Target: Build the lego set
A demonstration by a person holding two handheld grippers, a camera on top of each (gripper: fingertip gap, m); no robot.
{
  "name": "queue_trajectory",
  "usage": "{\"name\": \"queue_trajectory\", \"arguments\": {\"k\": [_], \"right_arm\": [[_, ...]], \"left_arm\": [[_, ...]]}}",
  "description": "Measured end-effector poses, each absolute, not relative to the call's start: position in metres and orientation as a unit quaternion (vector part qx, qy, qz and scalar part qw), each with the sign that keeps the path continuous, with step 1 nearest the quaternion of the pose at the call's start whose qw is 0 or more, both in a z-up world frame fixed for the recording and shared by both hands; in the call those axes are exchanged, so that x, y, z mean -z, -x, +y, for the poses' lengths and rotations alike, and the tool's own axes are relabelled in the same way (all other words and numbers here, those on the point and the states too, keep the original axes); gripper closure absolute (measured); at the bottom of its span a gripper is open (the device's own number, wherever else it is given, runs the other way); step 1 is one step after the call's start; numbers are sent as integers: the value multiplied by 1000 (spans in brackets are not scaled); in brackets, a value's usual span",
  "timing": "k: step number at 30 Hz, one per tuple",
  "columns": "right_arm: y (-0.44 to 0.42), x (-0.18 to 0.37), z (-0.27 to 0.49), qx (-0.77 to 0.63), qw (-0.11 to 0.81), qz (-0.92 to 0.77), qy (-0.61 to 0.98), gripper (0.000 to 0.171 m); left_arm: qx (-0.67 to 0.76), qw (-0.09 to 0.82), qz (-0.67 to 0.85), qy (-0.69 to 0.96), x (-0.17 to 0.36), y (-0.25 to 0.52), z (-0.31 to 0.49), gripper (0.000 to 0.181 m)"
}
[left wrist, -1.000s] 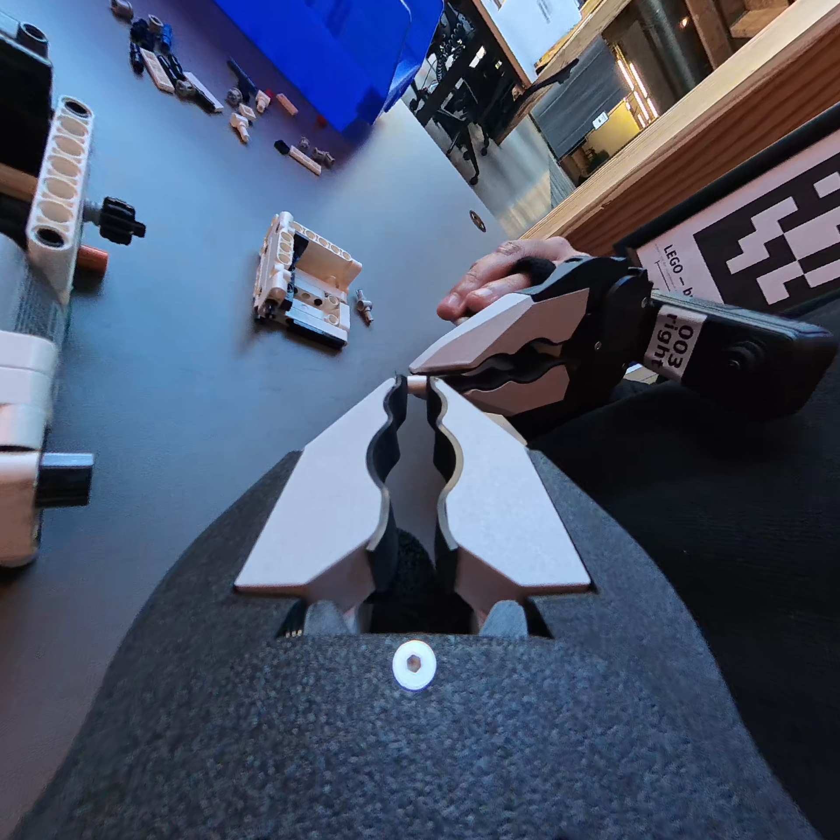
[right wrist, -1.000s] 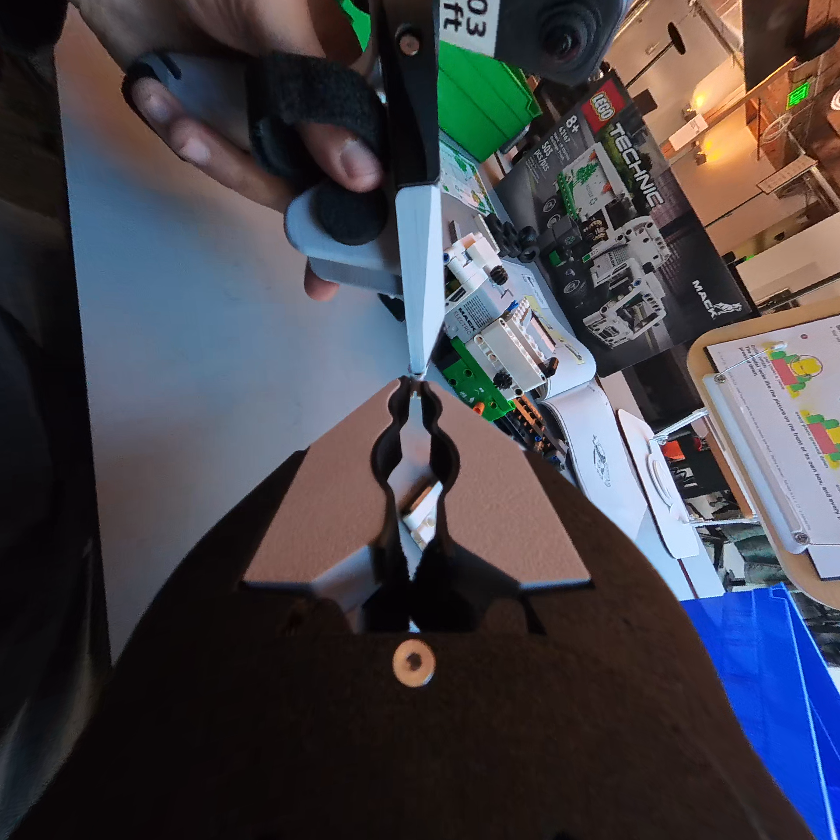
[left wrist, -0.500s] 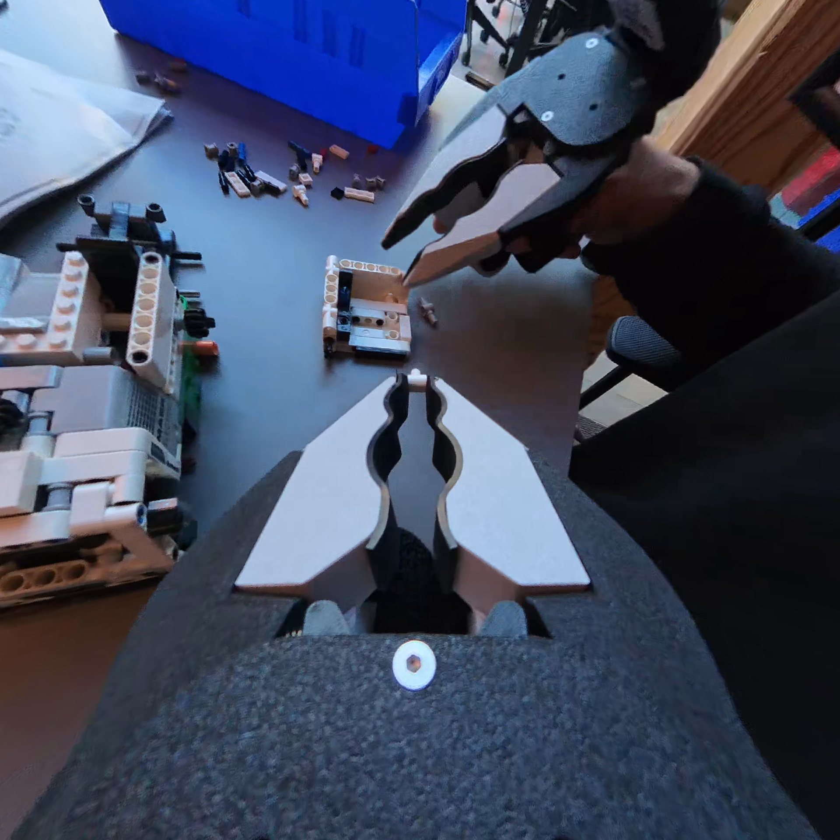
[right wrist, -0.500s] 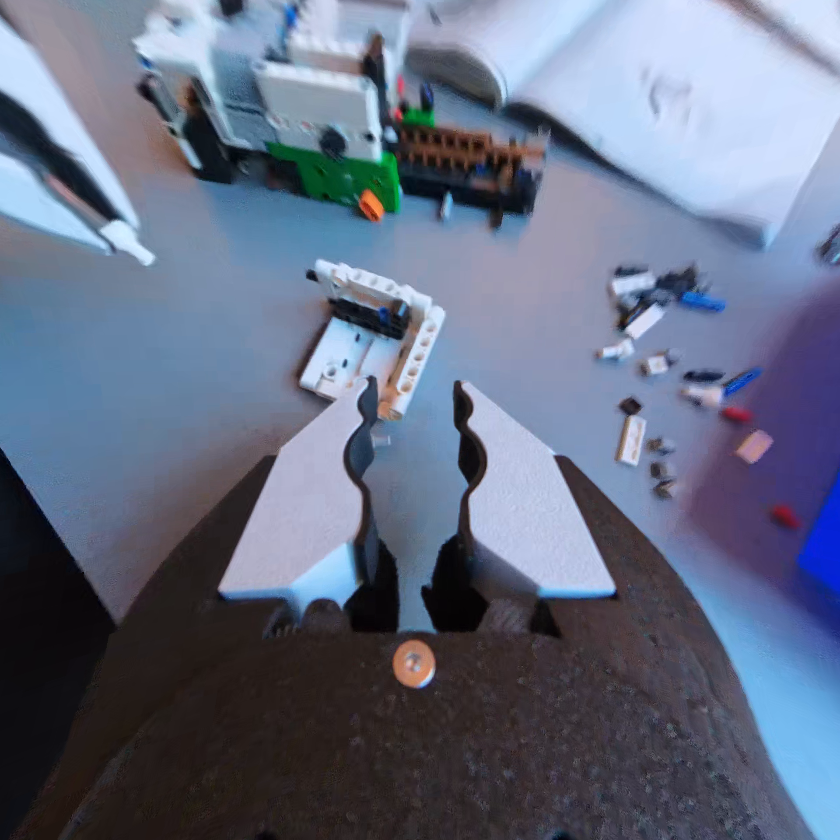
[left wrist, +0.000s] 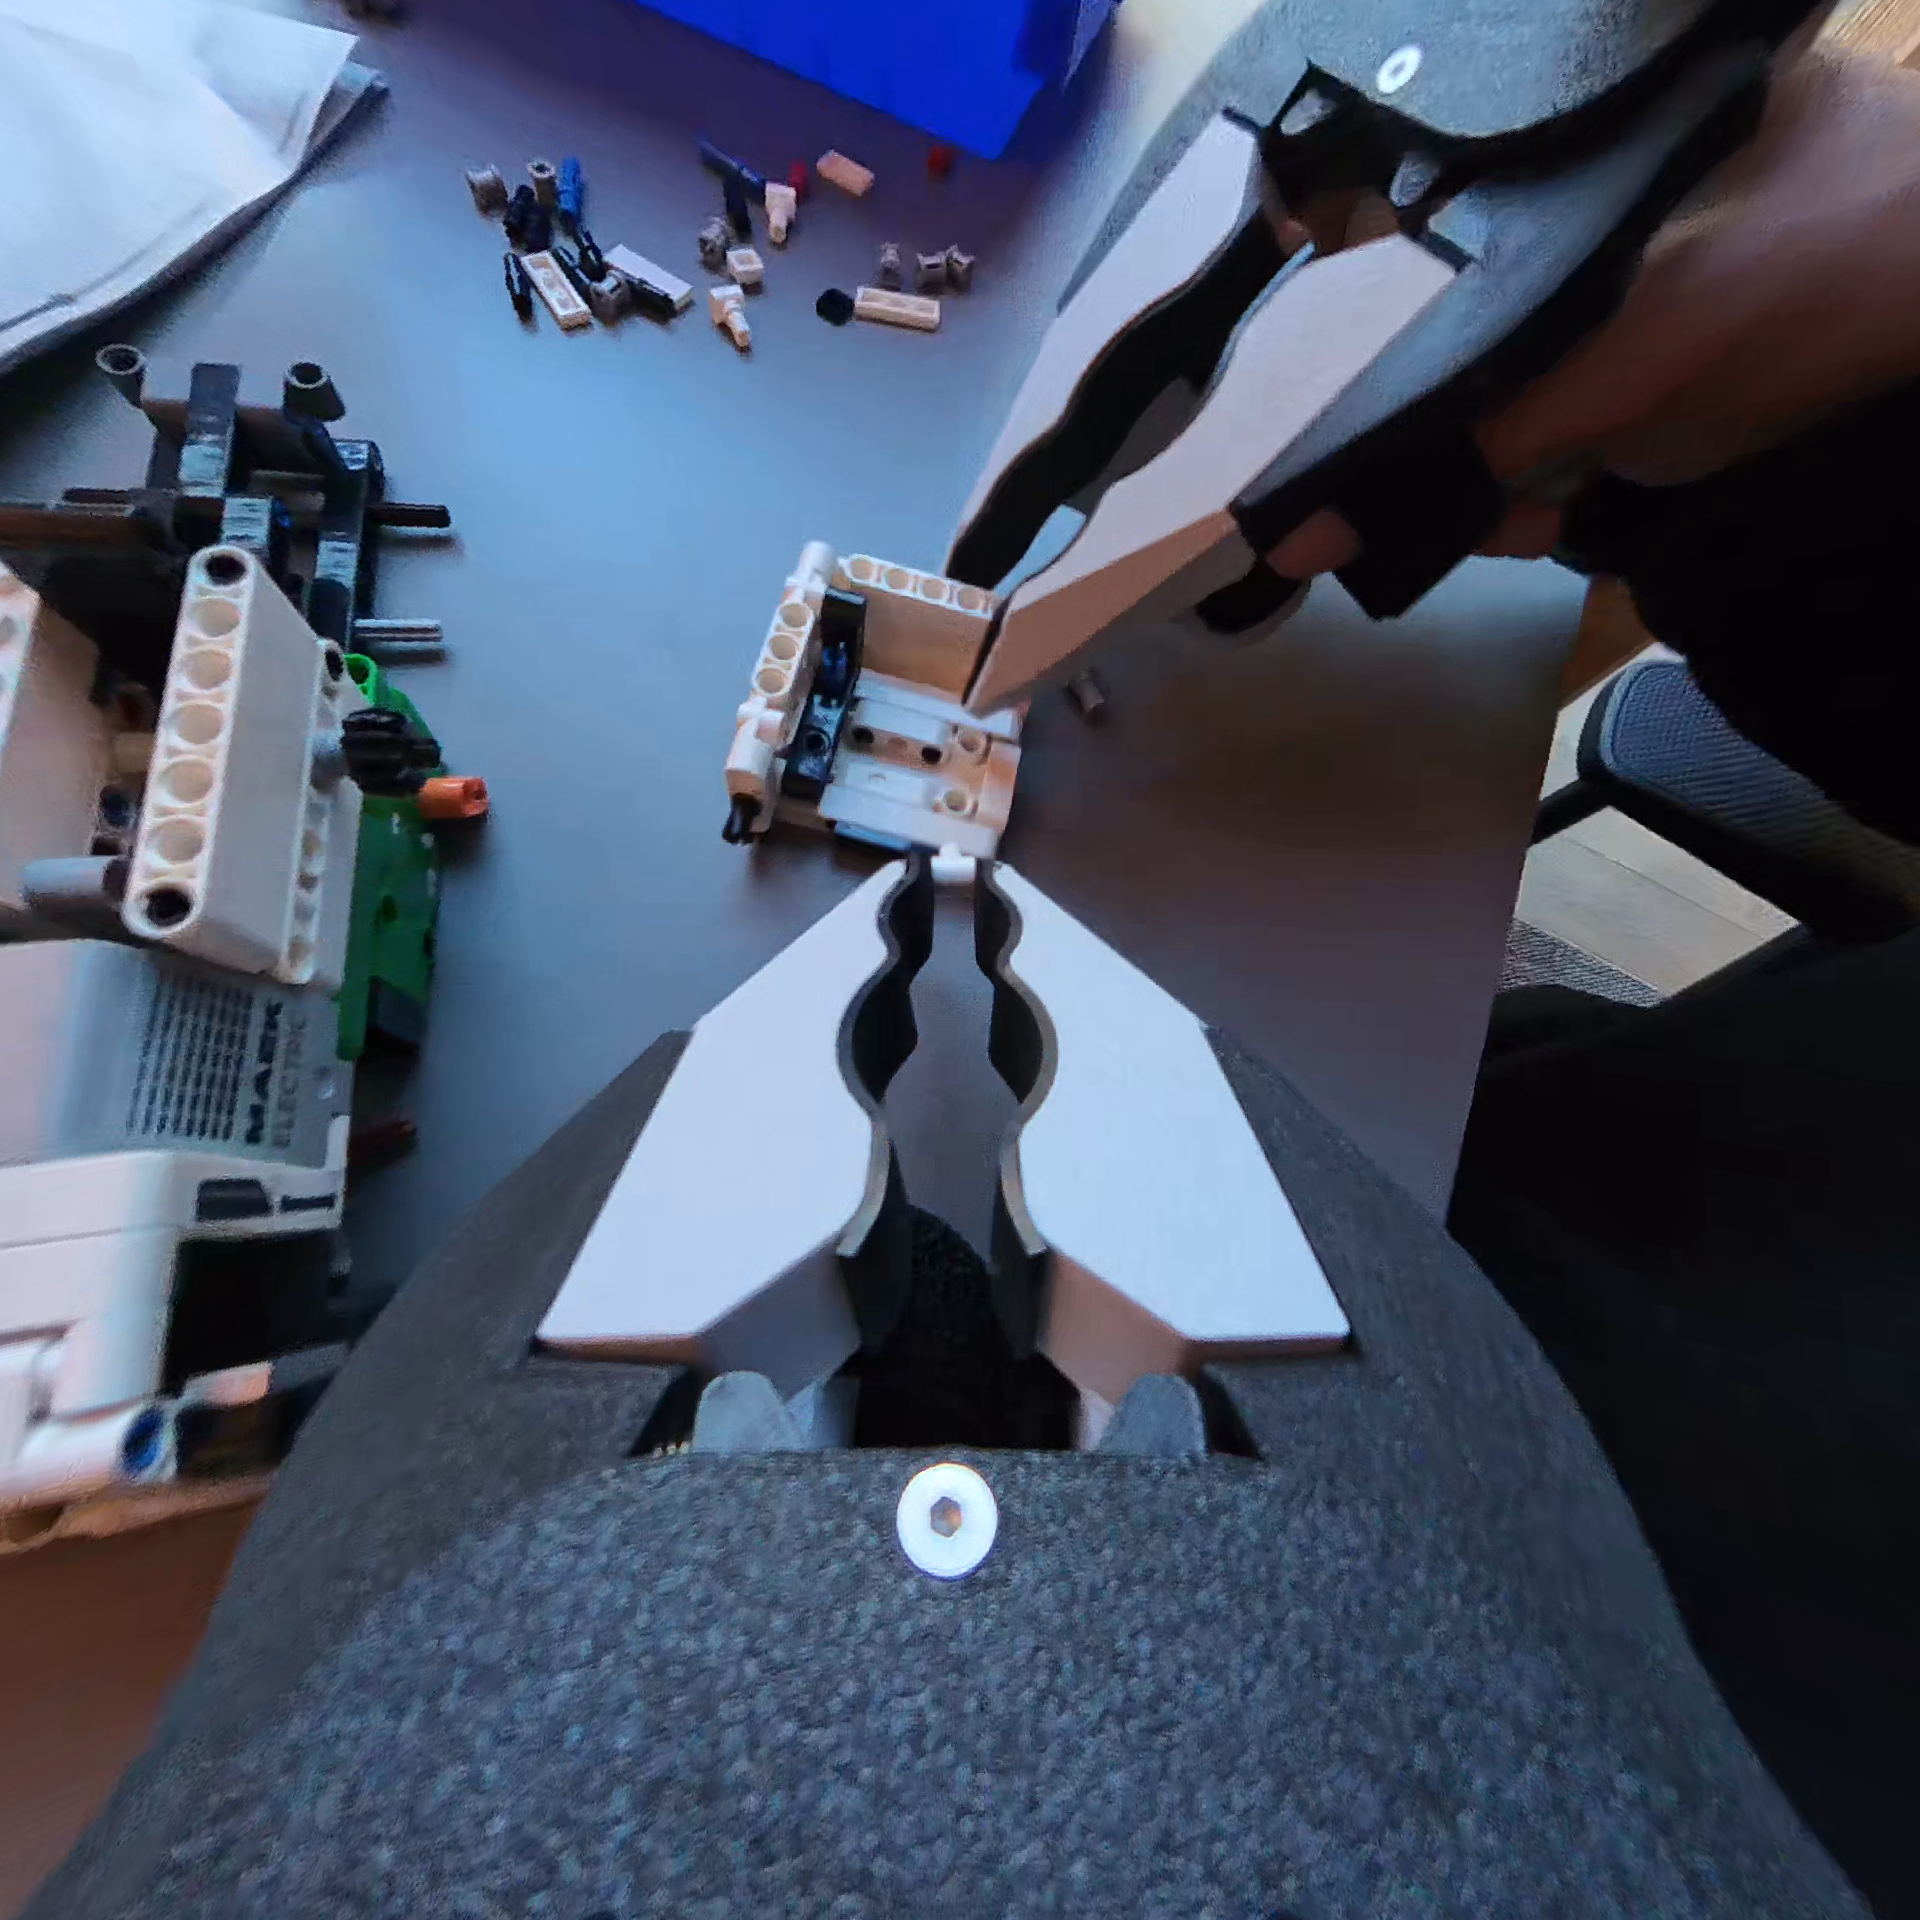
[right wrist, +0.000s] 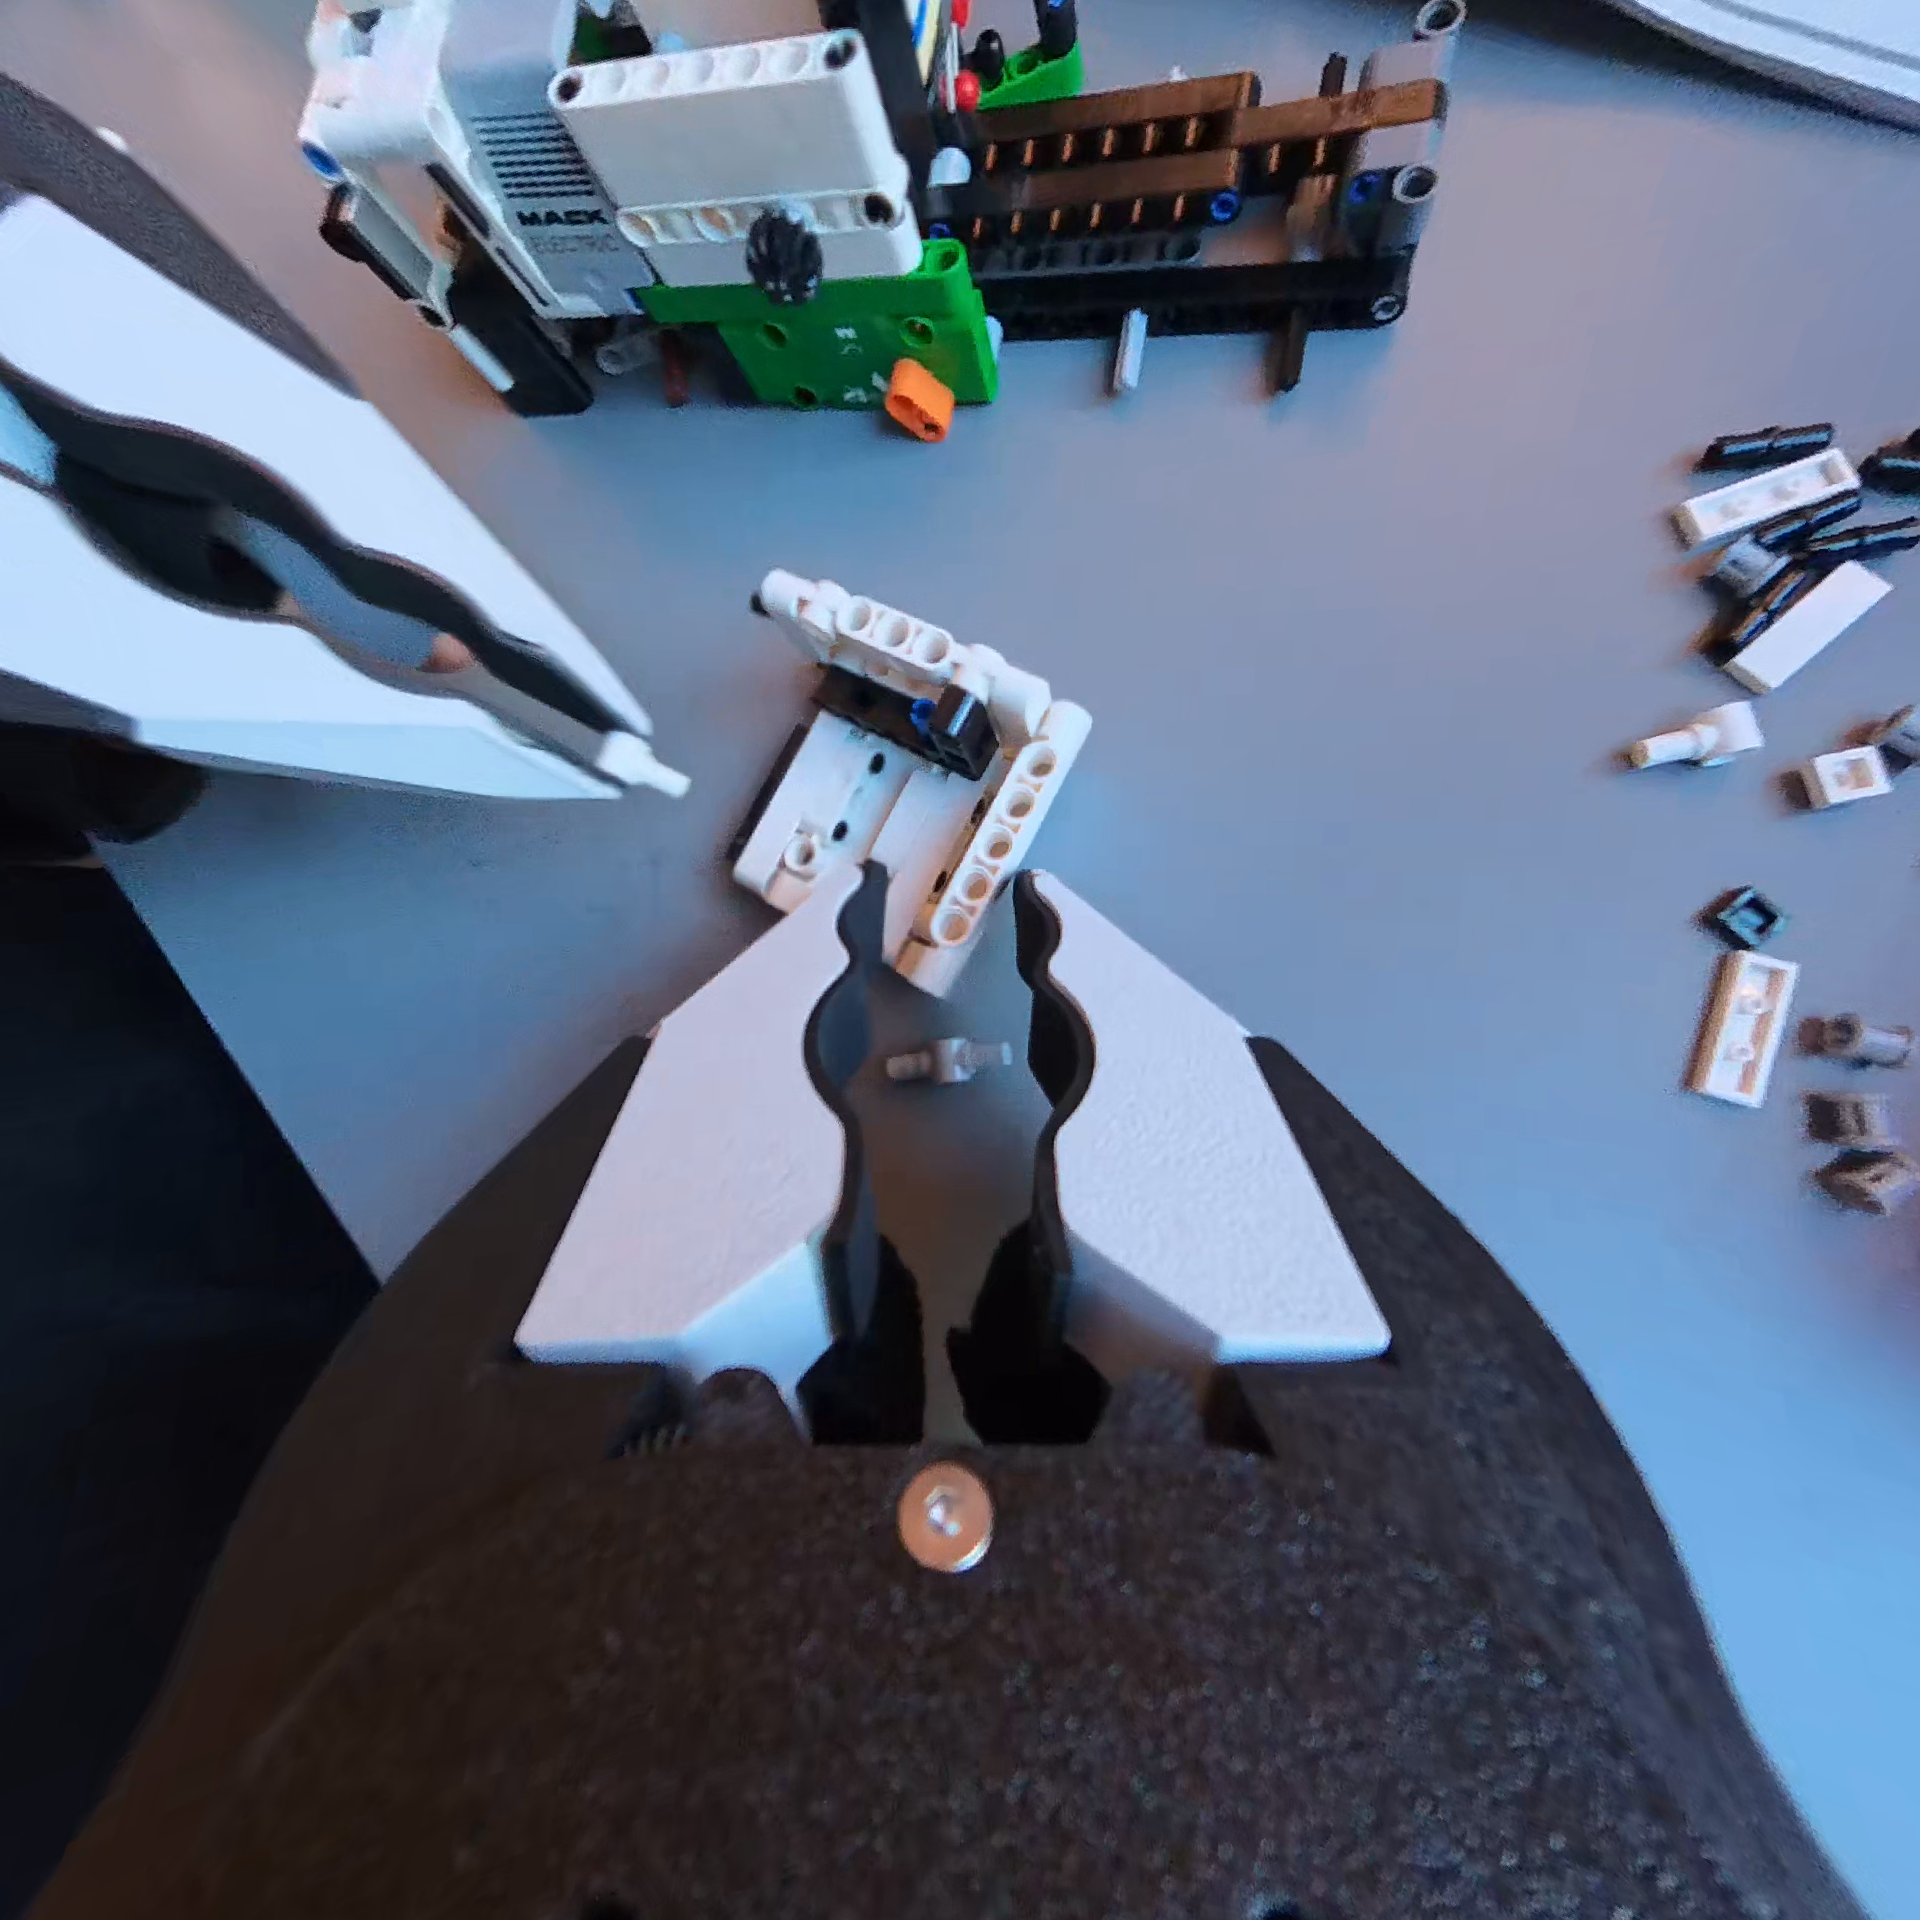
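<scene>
A small white sub-assembly [right wrist: 831,821] with a black bar lies on the grey table [right wrist: 1351,727]; it also shows in the left wrist view [left wrist: 894,769]. My right gripper [right wrist: 948,883] is open, low over its near edge, with the end of a white beam between the fingertips. A small grey pin [right wrist: 945,1060] lies on the table between the fingers. My left gripper [left wrist: 948,883] is shut on a tiny white piece [left wrist: 951,865], just short of the sub-assembly. It shows at the left of the right wrist view [right wrist: 613,758].
The part-built white, green and black truck [right wrist: 727,197] stands beyond the sub-assembly, at the left of the left wrist view [left wrist: 208,831]. Loose small pieces [right wrist: 1787,623] lie to the right. A blue bin [left wrist: 914,52] and an open booklet [left wrist: 135,156] are farther back.
The grippers were tip to tip on the tiny white piece. The right one has opened, let go and dropped to the sub-assembly. The left keeps the piece and has moved closer to the sub-assembly.
</scene>
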State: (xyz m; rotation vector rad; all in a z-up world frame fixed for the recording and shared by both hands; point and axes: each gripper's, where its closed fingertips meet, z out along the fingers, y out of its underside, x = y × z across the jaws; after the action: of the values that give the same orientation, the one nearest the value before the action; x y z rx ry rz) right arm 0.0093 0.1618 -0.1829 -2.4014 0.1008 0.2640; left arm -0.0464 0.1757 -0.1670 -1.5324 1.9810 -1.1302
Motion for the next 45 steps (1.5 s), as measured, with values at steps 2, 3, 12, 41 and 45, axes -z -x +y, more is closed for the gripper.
{"name": "queue_trajectory", "arguments": {"k": [2, 3, 12, 41, 45], "right_arm": [[-5, 184, 161, -120, 360, 53, 924, 148], [-6, 186, 160, -128, 359, 67, 922, 149], [-10, 184, 162, -107, 362, 89, 922, 160], [10, 157, 172, 88, 378, 19, 921, 163], [11, 157, 175, 112, 380, 10, 918, 164]], "left_arm": [[406, 185, 703, 554, 172, 41, 175, 174], [401, 182, 703, 559, 175, 40, 177, 174], [390, 179, 722, 543, 178, 34, 171, 174], [396, 232, 683, 568, 170, 45, 164, 174], [392, 235, 685, 567, 168, 46, 160, 174]]}}
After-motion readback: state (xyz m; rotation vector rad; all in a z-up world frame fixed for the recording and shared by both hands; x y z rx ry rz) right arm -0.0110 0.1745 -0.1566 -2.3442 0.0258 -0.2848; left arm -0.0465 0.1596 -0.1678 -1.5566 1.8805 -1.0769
